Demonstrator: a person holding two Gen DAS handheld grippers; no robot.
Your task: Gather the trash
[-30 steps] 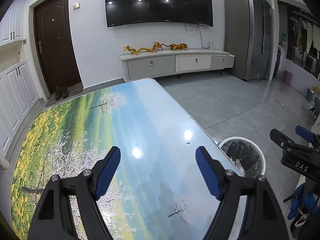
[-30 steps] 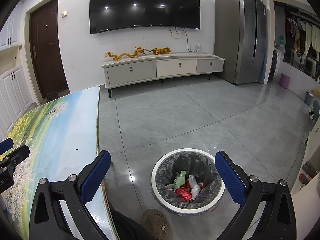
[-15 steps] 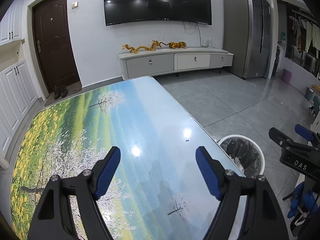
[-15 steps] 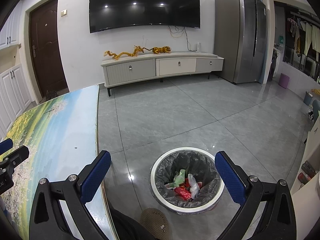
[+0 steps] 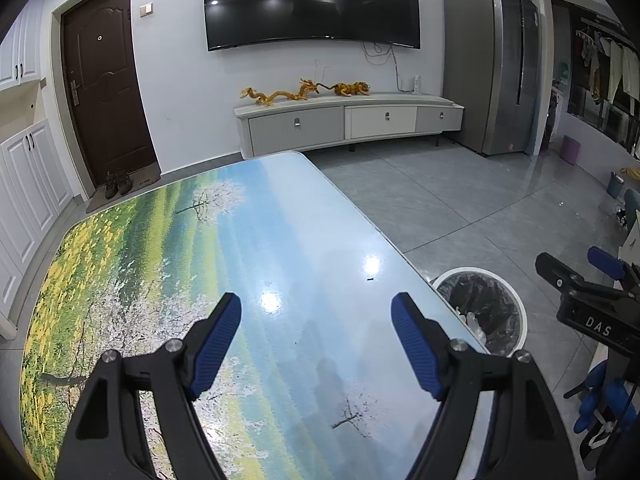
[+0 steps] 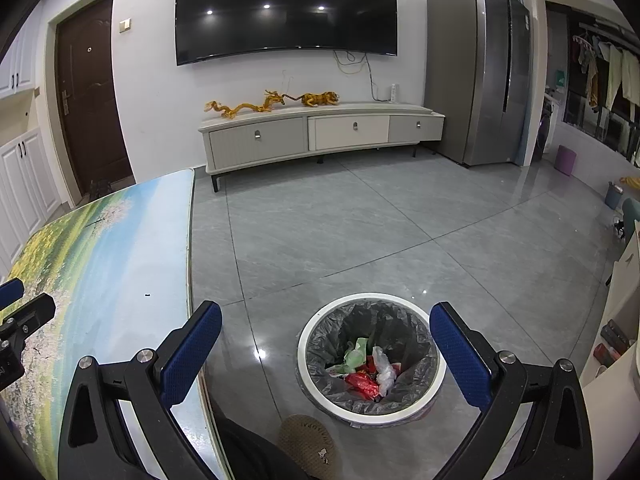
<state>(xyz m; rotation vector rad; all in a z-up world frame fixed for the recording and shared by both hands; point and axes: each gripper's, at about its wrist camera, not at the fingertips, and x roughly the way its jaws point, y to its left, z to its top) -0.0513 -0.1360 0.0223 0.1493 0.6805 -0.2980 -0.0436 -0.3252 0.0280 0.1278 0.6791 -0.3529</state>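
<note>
A round white bin [image 6: 437, 374] with a grey liner stands on the floor beside the table, holding green, white and red wrappers [image 6: 366, 370]. Above it my right gripper [image 6: 326, 336] hangs open, nothing between its blue pads. In the left wrist view the same bin [image 5: 516, 312] shows past the table's right edge. My left gripper [image 5: 316, 318] is open over the landscape-printed table [image 5: 168, 264], with nothing between its fingers. The right gripper [image 5: 592, 280] appears at the right edge of the left wrist view.
A slipper [image 6: 306, 444] and a dark trouser leg sit at the table's edge below my right gripper. A TV cabinet [image 6: 320, 136], a grey fridge [image 6: 480, 68] and a brown door [image 5: 106, 96] line the far wall. Grey tiled floor [image 6: 380, 236] lies between.
</note>
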